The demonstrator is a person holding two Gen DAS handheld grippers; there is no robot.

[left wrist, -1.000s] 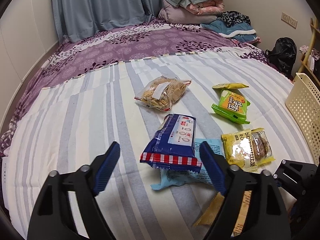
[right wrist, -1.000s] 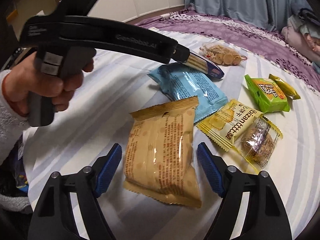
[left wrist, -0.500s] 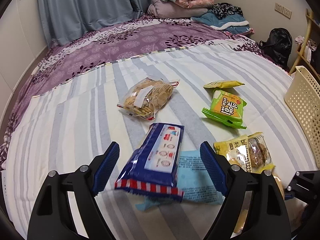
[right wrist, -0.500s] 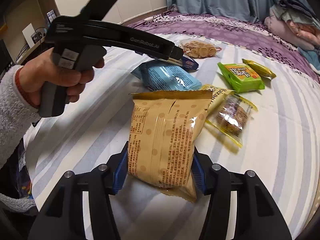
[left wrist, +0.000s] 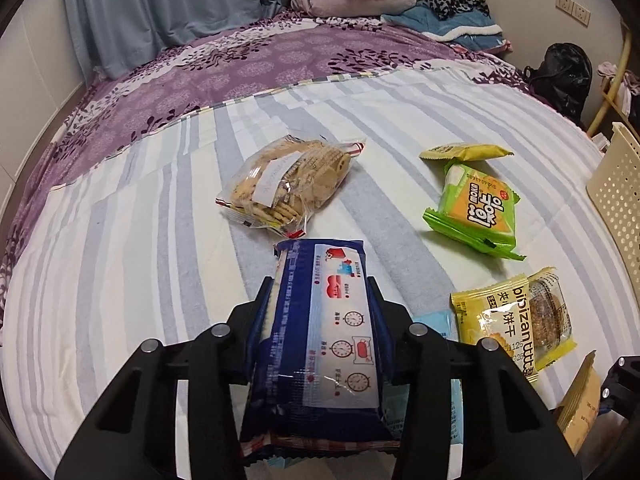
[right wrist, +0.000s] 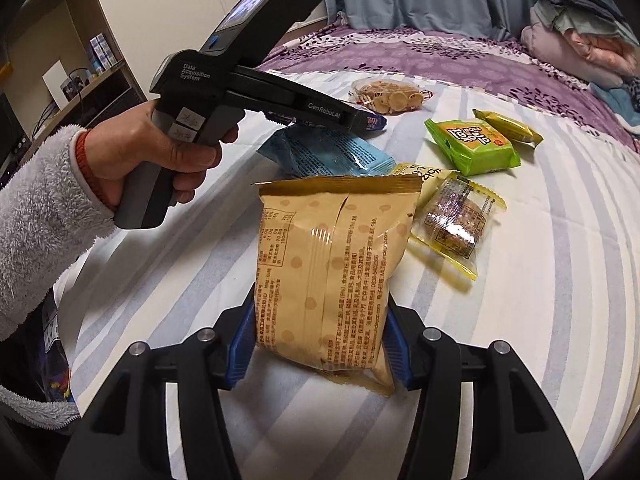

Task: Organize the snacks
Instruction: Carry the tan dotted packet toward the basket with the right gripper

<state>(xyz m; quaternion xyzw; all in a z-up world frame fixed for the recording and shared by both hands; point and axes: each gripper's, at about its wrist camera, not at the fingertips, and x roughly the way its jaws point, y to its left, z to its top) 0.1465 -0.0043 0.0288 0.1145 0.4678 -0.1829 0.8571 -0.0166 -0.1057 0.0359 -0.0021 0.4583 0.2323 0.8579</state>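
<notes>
Both grippers are loaded. Left gripper [left wrist: 320,332] clamps the blue packet [left wrist: 324,336]; right gripper [right wrist: 320,344] pinches the tan packet [right wrist: 332,268] (others lie on the striped bedsheet [left wrist: 120,272]).

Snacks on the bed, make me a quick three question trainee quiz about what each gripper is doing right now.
1. True or false: the left gripper is shut on the blue packet.
2. The right gripper holds which pack? A tan pack, B green pack, C clear cookie bag.
3. Fill in: the cream basket stands at the bed's ____ edge in the left wrist view.

Key: 1 true; 2 A; 3 right.
</notes>
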